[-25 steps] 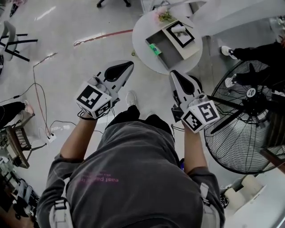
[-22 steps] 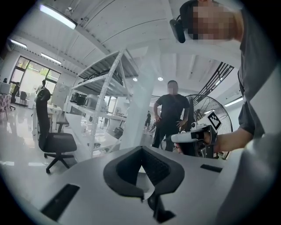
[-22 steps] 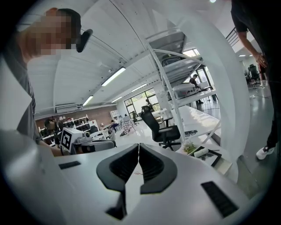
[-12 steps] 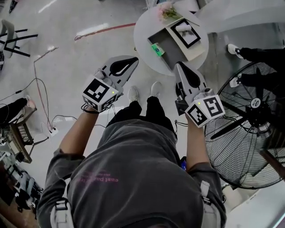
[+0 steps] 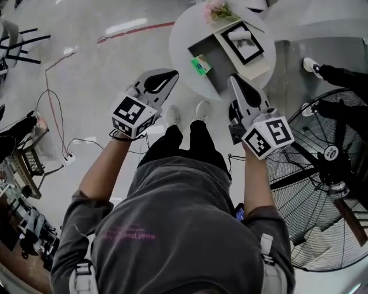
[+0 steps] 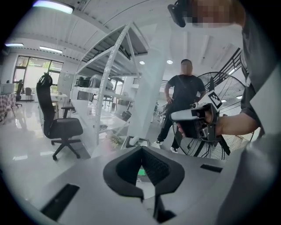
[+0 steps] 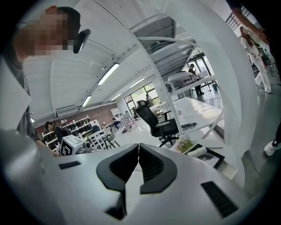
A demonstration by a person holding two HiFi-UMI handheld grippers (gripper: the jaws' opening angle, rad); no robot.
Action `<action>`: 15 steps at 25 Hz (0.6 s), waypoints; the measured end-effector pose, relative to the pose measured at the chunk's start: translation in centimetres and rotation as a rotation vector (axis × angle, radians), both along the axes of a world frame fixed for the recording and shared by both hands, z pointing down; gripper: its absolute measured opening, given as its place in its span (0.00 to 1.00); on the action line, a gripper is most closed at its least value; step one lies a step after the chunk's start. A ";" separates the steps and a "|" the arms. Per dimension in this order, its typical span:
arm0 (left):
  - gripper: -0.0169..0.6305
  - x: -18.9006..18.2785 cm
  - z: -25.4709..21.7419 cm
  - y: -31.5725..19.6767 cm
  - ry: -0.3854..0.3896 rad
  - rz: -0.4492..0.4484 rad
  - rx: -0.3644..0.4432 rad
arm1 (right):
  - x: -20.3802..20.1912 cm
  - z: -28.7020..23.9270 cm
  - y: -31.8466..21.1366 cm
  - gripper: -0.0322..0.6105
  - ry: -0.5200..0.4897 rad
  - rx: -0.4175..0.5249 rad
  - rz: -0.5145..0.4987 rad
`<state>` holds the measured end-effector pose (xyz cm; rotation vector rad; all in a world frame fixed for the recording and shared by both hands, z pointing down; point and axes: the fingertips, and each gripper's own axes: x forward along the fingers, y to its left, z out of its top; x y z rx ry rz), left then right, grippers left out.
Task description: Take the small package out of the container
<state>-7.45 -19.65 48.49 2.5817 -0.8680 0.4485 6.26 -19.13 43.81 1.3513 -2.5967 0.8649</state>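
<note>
A grey open container [image 5: 224,57] sits on a round white table [image 5: 184,40] in the head view. A small green package [image 5: 200,64] lies at the container's left edge. My left gripper [image 5: 168,75] hovers just short of the table, left of the package, jaws shut and empty. In the left gripper view, the package [image 6: 141,171] shows as a green patch behind the shut jaws. My right gripper [image 5: 235,79] is held over the table's near edge beside the container, also shut with nothing in it.
A black-framed tray [image 5: 244,41] with a white roll lies against the container, with flowers [image 5: 216,9] behind. A large floor fan [image 5: 328,172] stands at the right. Another person [image 6: 183,99] stands beyond the table. Cables [image 5: 54,109] trail on the floor at left, and an office chair [image 6: 59,125] stands nearby.
The person has stepped toward the round table. Both grippers have moved forward to its near edge and stayed shut.
</note>
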 end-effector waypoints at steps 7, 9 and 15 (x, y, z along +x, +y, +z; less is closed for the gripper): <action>0.05 2.1 4.8 -1.5 -0.045 -0.037 -0.133 | 1.7 1.9 -1.6 0.08 -0.015 -0.030 -0.014; 0.06 2.7 6.1 -2.0 -0.053 -0.038 -0.151 | 2.1 2.7 -1.8 0.08 -0.017 -0.043 -0.017; 0.14 3.3 9.3 -2.6 -0.094 -0.023 -0.208 | 2.7 4.3 -1.7 0.08 -0.029 -0.081 -0.013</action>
